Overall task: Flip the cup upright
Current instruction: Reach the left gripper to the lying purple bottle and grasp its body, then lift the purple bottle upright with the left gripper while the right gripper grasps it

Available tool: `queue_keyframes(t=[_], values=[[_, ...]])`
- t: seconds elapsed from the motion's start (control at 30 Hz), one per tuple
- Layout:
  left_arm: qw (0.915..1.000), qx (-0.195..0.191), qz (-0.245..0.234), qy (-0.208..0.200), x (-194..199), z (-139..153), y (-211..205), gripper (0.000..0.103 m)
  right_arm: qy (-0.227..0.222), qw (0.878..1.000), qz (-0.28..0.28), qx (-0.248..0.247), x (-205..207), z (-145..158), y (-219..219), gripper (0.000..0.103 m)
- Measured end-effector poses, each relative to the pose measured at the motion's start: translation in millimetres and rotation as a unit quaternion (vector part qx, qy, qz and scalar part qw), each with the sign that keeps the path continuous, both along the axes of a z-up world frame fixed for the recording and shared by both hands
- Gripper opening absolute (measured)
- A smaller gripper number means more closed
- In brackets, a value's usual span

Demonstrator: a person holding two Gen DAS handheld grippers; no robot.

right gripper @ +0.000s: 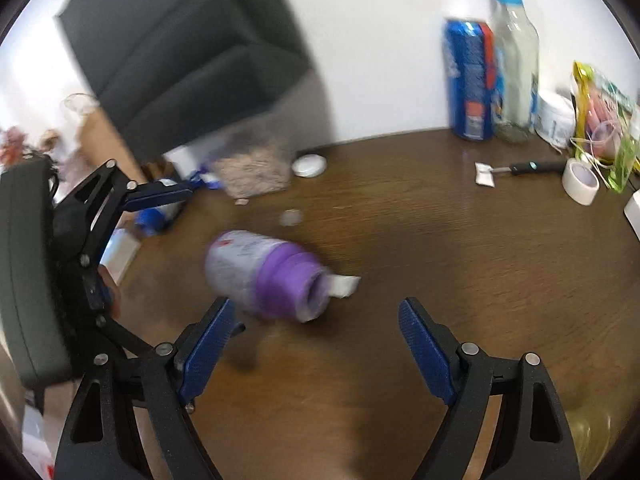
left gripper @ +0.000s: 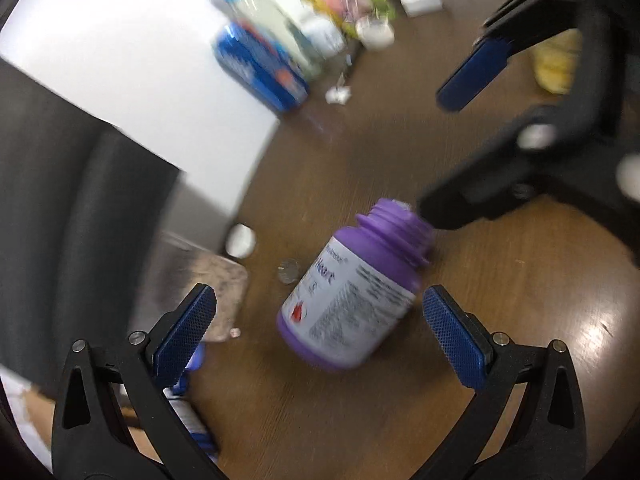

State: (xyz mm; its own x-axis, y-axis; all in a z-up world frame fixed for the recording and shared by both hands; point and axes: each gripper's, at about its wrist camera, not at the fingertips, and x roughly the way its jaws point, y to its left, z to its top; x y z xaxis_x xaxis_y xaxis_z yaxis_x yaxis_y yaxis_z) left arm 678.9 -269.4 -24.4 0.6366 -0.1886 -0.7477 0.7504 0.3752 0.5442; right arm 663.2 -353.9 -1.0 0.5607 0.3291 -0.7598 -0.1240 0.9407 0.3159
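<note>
The task's cup is a purple bottle (left gripper: pixel 352 292) with a white label and no lid. It lies on its side on the brown wooden table (left gripper: pixel 500 320). My left gripper (left gripper: pixel 319 294) is open, its blue pads on either side of the bottle's lower half and not clamping it. My right gripper (left gripper: pixel 434 152) is also open, and its black lower finger tip sits right at the bottle's neck. In the right wrist view the bottle (right gripper: pixel 256 272) points its open mouth toward my right gripper (right gripper: pixel 316 304). A white paper slip (right gripper: pixel 344 285) lies by the mouth.
A white cap (right gripper: pixel 309 165) and a coin (right gripper: pixel 291 217) lie behind the bottle. At the back stand a clear tub of grainy stuff (right gripper: pixel 252 172), a blue can (right gripper: pixel 468 84), a glass bottle (right gripper: pixel 514 60), a white jar (right gripper: pixel 554 118) and a tape roll (right gripper: pixel 580 180). A dark chair (right gripper: pixel 180 40) stands left.
</note>
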Motion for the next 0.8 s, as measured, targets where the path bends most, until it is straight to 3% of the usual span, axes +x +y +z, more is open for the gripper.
queue_keyframes(t=[0.2, 0.23, 0.27, 0.3, 0.33, 0.4, 0.6, 0.63, 0.7, 0.8], values=[[0.9971, -0.015, 0.020, 0.071, 33, -17, -13, 0.098, 0.014, 1.000, -0.009, 0.016, 20, -18, -13, 0.088], [0.9964, -0.020, 0.021, 0.080, 35, -18, -15, 0.092, 0.014, 1.000, -0.007, 0.022, 21, -19, -15, 0.088], [0.9961, -0.025, 0.027, 0.080, 37, -20, -16, 0.077, 0.012, 1.000, -0.007, 0.018, 21, -19, -16, 0.089], [0.9958, -0.026, 0.030, 0.082, 39, -22, -18, 0.072, 0.009, 1.000, -0.007, 0.019, 22, -20, -18, 0.089], [0.9942, -0.039, 0.035, 0.094, 41, -21, -18, 0.060, 0.009, 1.000, -0.007, 0.023, 21, -20, -20, 0.089], [0.9886, -0.056, 0.062, 0.125, 46, -20, -17, 0.059, 0.008, 1.000, -0.012, 0.026, 20, -20, -24, 0.089], [0.9815, -0.064, 0.109, 0.144, 51, -19, -11, 0.059, -0.004, 1.000, -0.012, 0.026, 17, -12, -23, 0.089], [0.9793, -0.074, 0.124, 0.142, 51, -16, -5, 0.059, -0.007, 1.000, -0.009, 0.023, 15, -9, -21, 0.089], [0.9761, -0.126, 0.152, 0.090, 46, 6, 10, 0.059, -0.014, 1.000, -0.007, 0.024, 11, -1, -17, 0.089], [0.9572, -0.212, 0.187, 0.064, 25, 56, 48, 0.059, -0.038, 0.999, 0.000, 0.033, -5, 22, -9, 0.089]])
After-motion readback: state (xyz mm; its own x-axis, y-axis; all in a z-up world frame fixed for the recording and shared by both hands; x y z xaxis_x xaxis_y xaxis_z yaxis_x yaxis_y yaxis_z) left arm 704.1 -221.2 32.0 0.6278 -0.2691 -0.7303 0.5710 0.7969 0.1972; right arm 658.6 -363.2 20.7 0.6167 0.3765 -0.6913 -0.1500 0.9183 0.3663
